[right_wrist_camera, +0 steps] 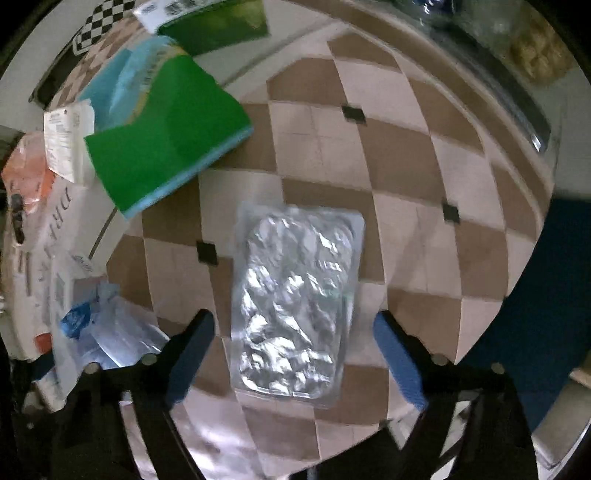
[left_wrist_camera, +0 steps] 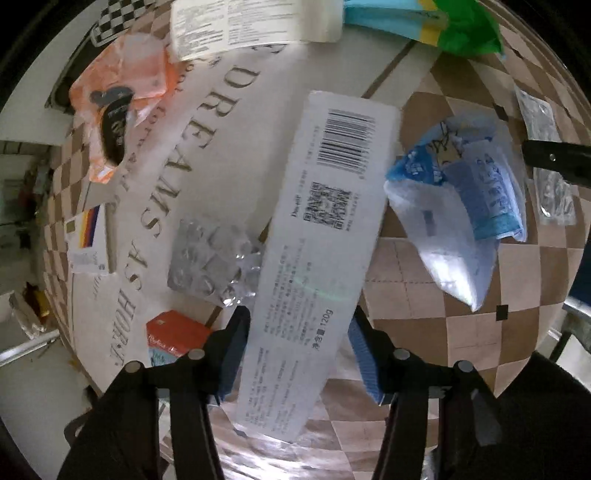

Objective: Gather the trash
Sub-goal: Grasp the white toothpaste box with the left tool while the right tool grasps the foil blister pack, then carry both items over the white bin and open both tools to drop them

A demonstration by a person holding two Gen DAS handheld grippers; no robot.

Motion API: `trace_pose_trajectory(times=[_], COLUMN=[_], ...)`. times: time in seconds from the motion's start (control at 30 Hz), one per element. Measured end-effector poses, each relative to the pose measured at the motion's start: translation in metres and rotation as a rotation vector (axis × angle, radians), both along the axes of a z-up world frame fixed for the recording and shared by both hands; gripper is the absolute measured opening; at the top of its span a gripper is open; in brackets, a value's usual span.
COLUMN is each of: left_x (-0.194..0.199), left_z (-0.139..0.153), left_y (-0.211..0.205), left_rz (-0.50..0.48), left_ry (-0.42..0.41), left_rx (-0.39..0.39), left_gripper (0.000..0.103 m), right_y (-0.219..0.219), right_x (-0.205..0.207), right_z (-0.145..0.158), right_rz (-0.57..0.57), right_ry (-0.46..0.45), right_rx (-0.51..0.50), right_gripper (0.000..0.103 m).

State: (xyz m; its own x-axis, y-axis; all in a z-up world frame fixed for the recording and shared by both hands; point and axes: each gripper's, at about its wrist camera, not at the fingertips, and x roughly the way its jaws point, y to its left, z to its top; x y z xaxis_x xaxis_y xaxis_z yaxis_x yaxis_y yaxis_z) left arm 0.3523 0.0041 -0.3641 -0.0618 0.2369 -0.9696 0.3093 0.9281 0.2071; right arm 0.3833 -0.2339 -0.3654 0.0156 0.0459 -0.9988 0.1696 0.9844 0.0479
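Note:
In the left wrist view a long white box [left_wrist_camera: 317,251] with a barcode lies between the fingers of my left gripper [left_wrist_camera: 299,332]; the jaws stand open around its near end, and whether the pads touch it I cannot tell. A blue-and-white crumpled bag [left_wrist_camera: 458,206] lies to its right, a silver blister pack [left_wrist_camera: 207,262] to its left. In the right wrist view my right gripper [right_wrist_camera: 295,343] is open, its fingers straddling a silver foil blister pack [right_wrist_camera: 295,299] on the checkered tablecloth [right_wrist_camera: 406,166].
An orange wrapper [left_wrist_camera: 118,99], a white label sheet [left_wrist_camera: 236,26], a green-and-blue package [right_wrist_camera: 166,140], a red box [left_wrist_camera: 173,332] and a small card [left_wrist_camera: 88,240] lie about. The right gripper's finger [left_wrist_camera: 554,158] shows at the left view's right edge. The table edge [right_wrist_camera: 524,258] curves right.

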Motion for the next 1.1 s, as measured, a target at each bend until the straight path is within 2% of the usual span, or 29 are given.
trace_pose_trajectory(times=[0.07,0.2,0.3,0.43,0.47,0.67,0.77,0.9,1.1], left_x=[-0.006,-0.038,-0.062,-0.068,-0.068,-0.073,-0.086,-0.104,-0.145], left_z=[0.002,0.010,0.014,0.010,0.007,0.001,0.021,0.044,0.089], left_y=[0.006,0.024,0.026,0.015,0.012,-0.011,-0.005,-0.011,-0.012], left_rz=[0.112,0.431,0.588,0.611,0.616,0.620,0.624,0.645,0.691], left_ry=[0.016,0.051,0.038,-0.020,-0.025,-0.064,-0.093,-0.154,-0.273], left_rx=[-0.006,-0.117,-0.181,-0.148,-0.147,-0.143,-0.131,-0.118,-0.112], left_gripper=[0.050,0.050,0.050,0.052,0.051,0.047,0.046,0.046,0.046], right_y=[0.008,0.010,0.005,0.015,0.020,0.031,0.032,0.010,0.021], right_x=[0.004,0.007,0.001,-0.015,-0.016,-0.013,-0.012,-0.023,-0.055], right_z=[0.002,0.003,0.001,-0.005,-0.004,-0.002,0.003,0.010,0.056], right_rz=[0.029,0.075,0.138,0.248,0.261,0.197,0.190,0.194,0.296], right_ry=[-0.015,0.007,0.066,0.134,0.116,0.111,0.101,0.081,-0.040], right_rx=[-0.068,-0.051,-0.023,-0.025,-0.041,-0.053,-0.058,-0.008,0.042], right_gripper=[0.068,0.067,0.067,0.068,0.070,0.072,0.066,0.066,0.066])
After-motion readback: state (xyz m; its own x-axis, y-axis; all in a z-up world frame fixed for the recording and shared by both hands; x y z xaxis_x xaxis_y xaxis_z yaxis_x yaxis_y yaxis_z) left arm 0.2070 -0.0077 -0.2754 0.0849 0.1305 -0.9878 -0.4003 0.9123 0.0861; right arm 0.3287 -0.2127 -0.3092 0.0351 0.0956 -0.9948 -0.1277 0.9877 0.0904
